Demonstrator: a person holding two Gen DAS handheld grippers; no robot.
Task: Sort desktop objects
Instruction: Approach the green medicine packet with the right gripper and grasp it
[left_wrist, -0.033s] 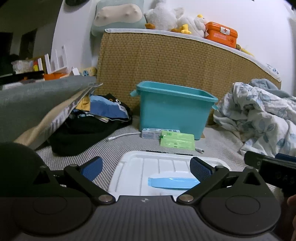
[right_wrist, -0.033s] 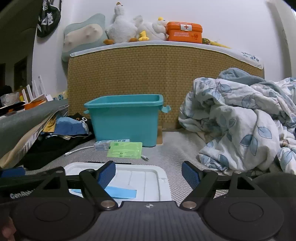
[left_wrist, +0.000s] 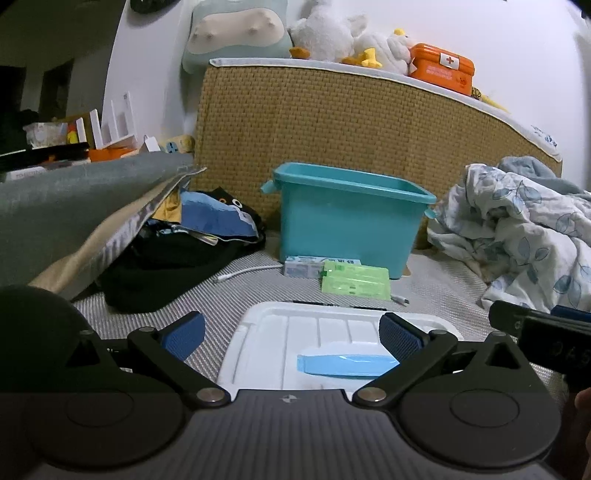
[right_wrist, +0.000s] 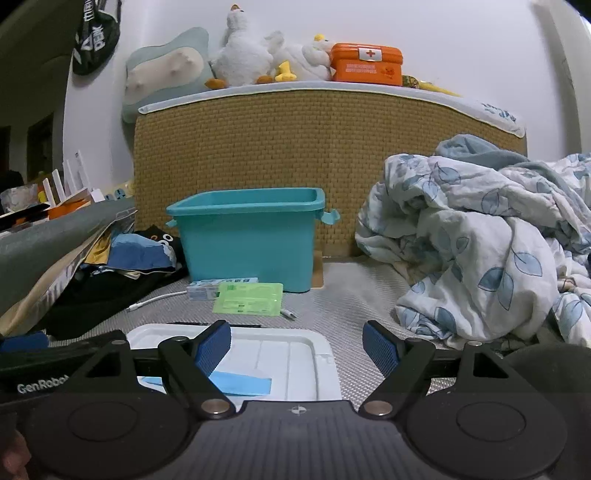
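While both tongs (left_wrist: 291, 332) (right_wrist: 296, 347) gape empty, white lid (left_wrist: 332, 325) lies on grey mat (right_wrist: 343, 295); teal bin (right_wrist: 247, 236) against wicker headboard (left_wrist: 351, 136).

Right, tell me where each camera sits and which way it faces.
Left wrist: on the left tongs, low over the white lid, facing the teal bin; the right tongs show at the edge.
Right wrist: on the right tongs, facing the bin and quilt.
Shared: bin, lid, green packet.
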